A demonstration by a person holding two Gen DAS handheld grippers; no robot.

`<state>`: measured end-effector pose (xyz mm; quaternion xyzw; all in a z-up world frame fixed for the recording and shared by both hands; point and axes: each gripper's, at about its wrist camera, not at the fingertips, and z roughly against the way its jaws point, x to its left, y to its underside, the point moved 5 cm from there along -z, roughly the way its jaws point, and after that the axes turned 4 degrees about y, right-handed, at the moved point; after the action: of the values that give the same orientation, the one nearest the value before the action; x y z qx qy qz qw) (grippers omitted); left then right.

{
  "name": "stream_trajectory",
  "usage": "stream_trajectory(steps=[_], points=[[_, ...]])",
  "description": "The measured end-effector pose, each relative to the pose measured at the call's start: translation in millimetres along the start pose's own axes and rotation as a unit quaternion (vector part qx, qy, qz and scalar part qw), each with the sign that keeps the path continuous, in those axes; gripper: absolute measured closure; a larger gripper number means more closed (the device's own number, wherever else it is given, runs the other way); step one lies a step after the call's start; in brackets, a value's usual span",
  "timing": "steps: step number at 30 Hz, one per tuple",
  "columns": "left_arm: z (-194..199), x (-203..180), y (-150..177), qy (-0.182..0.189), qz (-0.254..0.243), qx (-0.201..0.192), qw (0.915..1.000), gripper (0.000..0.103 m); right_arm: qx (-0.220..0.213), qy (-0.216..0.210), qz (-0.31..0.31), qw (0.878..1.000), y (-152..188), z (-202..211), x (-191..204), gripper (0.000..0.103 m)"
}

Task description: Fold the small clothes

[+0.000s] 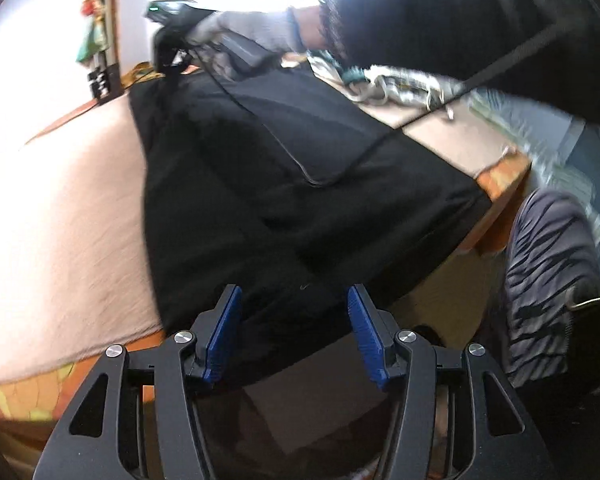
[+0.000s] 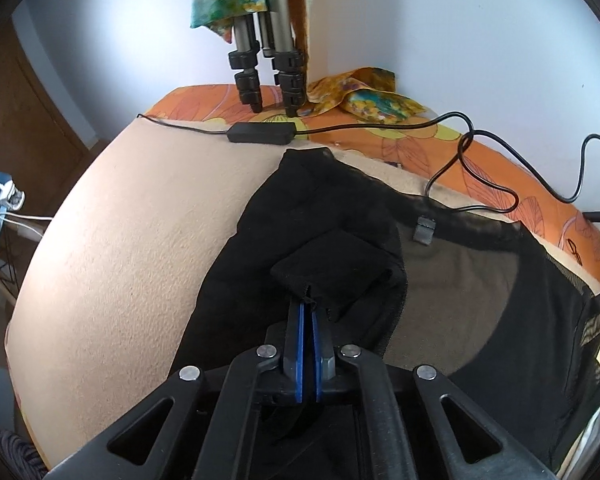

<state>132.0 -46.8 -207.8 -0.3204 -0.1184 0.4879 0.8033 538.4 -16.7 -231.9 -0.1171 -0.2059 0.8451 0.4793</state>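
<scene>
A black garment (image 1: pixel 284 184) lies spread on a beige blanket (image 1: pixel 60 216), one edge hanging over the bed's side. My left gripper (image 1: pixel 294 304) is open, blue pads either side of the garment's near edge, holding nothing. In the right wrist view my right gripper (image 2: pixel 308 308) is shut on a folded black edge of the garment (image 2: pixel 324 240), lifting it; a sheer mesh part (image 2: pixel 480 288) stretches to the right. The right gripper also shows in the left wrist view (image 1: pixel 172 64) at the garment's far end, held by a gloved hand.
An orange patterned sheet (image 2: pixel 420 140) lies under the blanket. Tripod legs (image 2: pixel 268 76), a black adapter (image 2: pixel 262 134) and looping cable (image 2: pixel 480 160) sit at the back. A pile of cloth (image 1: pixel 388 80) lies far right; a striped slipper (image 1: pixel 548 272) is on the floor.
</scene>
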Motion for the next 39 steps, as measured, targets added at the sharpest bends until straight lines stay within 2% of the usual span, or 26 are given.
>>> stream_trajectory(steps=[1,3,6,12,18,22,25,26,27,28,33,35,39], points=[[-6,0,0,-0.008,-0.002,0.008,0.9999,0.049,-0.001,0.0,0.001,1.0,0,1,-1,0.103],[-6,6,-2,-0.002,0.005,-0.003,1.0,0.051,-0.002,0.0,0.003,1.0,0,4,-2,0.103],[-5,19,-5,0.023,0.034,-0.011,0.9991,0.098,-0.005,-0.001,-0.001,1.0,-1,8,-7,0.103],[12,19,-15,0.058,0.055,-0.04,0.996,0.098,-0.014,-0.013,-0.006,1.0,-4,17,-6,0.103],[11,2,-17,0.087,0.062,-0.047,0.9932,0.098,-0.019,0.005,-0.018,1.0,-2,22,-16,0.103],[0,-4,-9,0.111,0.055,-0.023,0.992,0.098,-0.013,0.021,-0.022,0.999,1,19,-28,0.103],[-5,-8,-3,0.113,0.052,0.014,0.9922,0.087,0.013,0.052,-0.009,0.999,7,9,-35,0.102],[1,-7,-2,0.114,0.057,0.014,0.9918,0.083,0.02,0.069,-0.005,0.997,8,8,-38,0.088],[6,-8,-1,0.111,0.058,0.01,0.9921,0.073,0.017,0.08,-0.001,0.997,7,11,-40,0.074],[17,-4,1,0.102,0.062,-0.003,0.9928,0.067,0.005,0.085,0.003,0.996,6,17,-41,0.072],[40,34,5,0.053,0.118,-0.038,0.9909,0.066,-0.05,0.039,0.002,0.998,-10,48,-33,0.069],[38,47,5,0.036,0.131,-0.041,0.9899,0.066,-0.053,0.004,0.006,0.999,-17,47,-22,0.069],[31,54,5,0.026,0.134,-0.043,0.9897,0.066,-0.04,-0.021,0.041,0.998,-15,27,4,0.072]])
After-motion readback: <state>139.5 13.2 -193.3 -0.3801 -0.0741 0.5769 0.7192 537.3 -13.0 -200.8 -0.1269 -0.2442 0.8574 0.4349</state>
